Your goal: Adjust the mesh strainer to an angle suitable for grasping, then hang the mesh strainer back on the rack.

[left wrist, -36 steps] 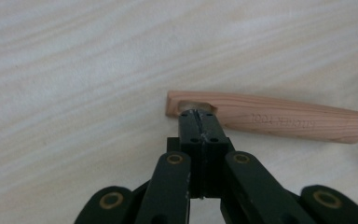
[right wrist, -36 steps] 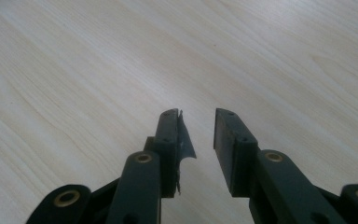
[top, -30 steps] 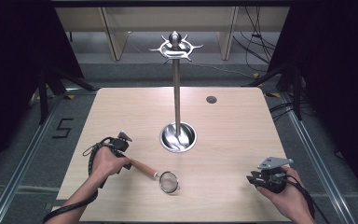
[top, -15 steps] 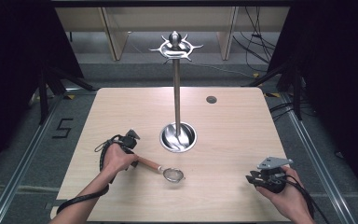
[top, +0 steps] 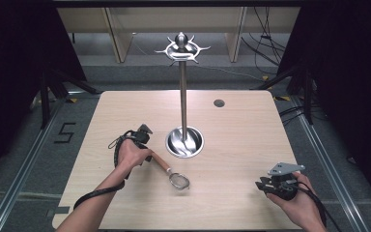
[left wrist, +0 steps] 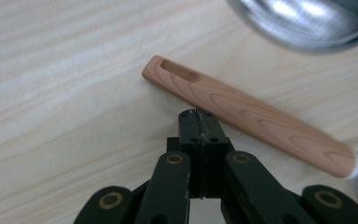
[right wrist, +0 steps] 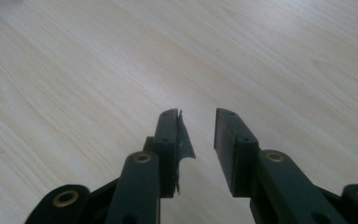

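One small strainer (top: 171, 173), light wooden handle (left wrist: 247, 113) with slotted end, round mesh bowl, flat on table (top: 241, 140), just beyond pressed-together empty left gripper (left wrist: 198, 122), right gripper (right wrist: 198, 133) part-open, empty, well apart.

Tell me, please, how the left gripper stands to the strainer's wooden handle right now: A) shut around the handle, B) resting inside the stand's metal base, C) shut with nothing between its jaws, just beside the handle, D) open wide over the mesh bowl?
C: in the left gripper view the left gripper has its jaws pressed together with nothing between them, and the handle lies on the table just past their tips.
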